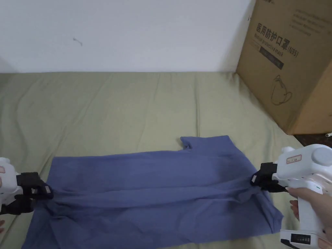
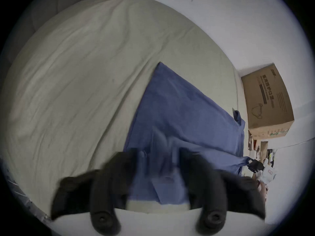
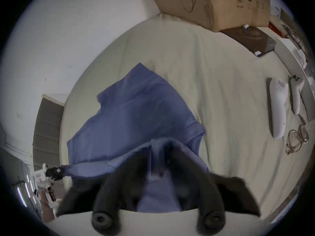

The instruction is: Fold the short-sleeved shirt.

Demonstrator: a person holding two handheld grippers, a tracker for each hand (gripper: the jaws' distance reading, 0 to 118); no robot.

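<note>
A blue short-sleeved shirt [image 1: 155,191] lies spread out sideways on a bed covered with a pale green sheet [image 1: 113,107]. The left gripper [image 1: 40,191] is at the left end of the shirt, and its black jaws are pinched tight on a fold of the blue cloth. The right gripper [image 1: 257,181] is at the right end, and its black jaws are squeezed on the cloth there too. Between the two grippers the shirt is pulled into a long raised ridge, with tight wrinkles running from one gripper to the other. The part of the shirt far from the person lies flat on the sheet, and a small bump of cloth sticks up at its far edge. The part near the person hangs down toward the edge of the bed. A hand [image 1: 311,202] holds the white handle of the right gripper. In the left gripper view, blue cloth sits between the two dark jaws, but it is blurry there. In the right gripper view, blue cloth is also bunched between the jaws. A big brown cardboard box [image 1: 291,65] stands at the far right corner of the bed, next to the white wall [image 1: 129,32]. In the right gripper view, two white controllers [image 3: 279,106] and a pair of glasses [image 3: 296,139] lie on the sheet, well apart from the shirt.
</note>
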